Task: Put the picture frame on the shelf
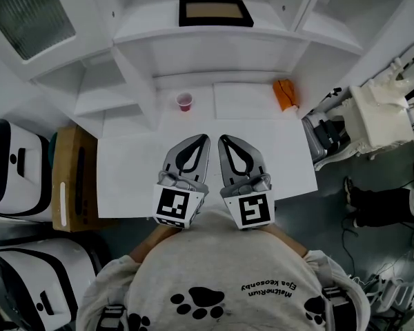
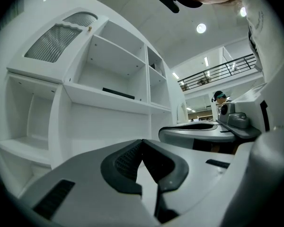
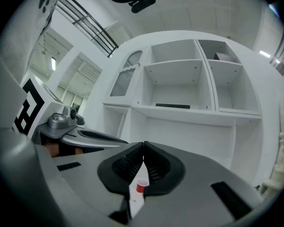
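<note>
Shelf holds the picture frame lying flat; left gripper and right gripper both pinched together, empty.

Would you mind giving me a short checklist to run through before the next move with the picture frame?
1. Picture frame on the shelf: ok, it lies flat on the upper board.
2. Left gripper empty: ok, jaws together with nothing between them.
3. Right gripper empty: ok, jaws together with nothing between them.
4. Grippers away from the frame: ok, both are over the white table, close to the person.
5. Red cup safe: ok, it stands upright on the table ahead of the grippers, apart from them.
6. Frame set securely: cannot tell from these views.
</note>
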### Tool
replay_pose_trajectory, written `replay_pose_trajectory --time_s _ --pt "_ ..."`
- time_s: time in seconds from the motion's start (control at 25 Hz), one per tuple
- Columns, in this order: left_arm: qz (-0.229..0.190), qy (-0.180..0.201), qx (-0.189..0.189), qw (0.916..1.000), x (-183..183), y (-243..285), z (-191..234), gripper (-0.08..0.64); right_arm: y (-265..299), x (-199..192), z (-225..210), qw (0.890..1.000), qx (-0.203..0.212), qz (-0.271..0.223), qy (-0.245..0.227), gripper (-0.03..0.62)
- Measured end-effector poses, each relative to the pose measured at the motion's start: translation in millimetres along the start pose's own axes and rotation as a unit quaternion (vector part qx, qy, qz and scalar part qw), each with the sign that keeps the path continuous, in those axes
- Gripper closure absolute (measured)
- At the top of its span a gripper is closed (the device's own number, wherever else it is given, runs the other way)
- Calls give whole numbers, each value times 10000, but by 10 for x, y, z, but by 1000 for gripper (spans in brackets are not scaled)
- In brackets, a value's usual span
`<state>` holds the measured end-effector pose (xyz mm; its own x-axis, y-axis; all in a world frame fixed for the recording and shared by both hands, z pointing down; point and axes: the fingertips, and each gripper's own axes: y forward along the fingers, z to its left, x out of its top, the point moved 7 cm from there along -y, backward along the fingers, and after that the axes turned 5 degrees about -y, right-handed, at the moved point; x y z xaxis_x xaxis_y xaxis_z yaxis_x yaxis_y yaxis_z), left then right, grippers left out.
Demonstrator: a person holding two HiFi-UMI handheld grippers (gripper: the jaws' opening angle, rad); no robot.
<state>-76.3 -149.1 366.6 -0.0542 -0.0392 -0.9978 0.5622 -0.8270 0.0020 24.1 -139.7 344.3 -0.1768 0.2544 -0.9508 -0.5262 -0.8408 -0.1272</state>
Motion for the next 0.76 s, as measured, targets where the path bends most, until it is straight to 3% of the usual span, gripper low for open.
replay_pose_trajectory --time_s 0.28,0.76 --pt "140 -121 -141 9997 -198 -52 -26 541 -114 -71 68 9999 -83 99 85 560" --pt "14 -93 -298 9995 -166 -88 -13 541 -141 -130 109 9995 -313 23 98 560"
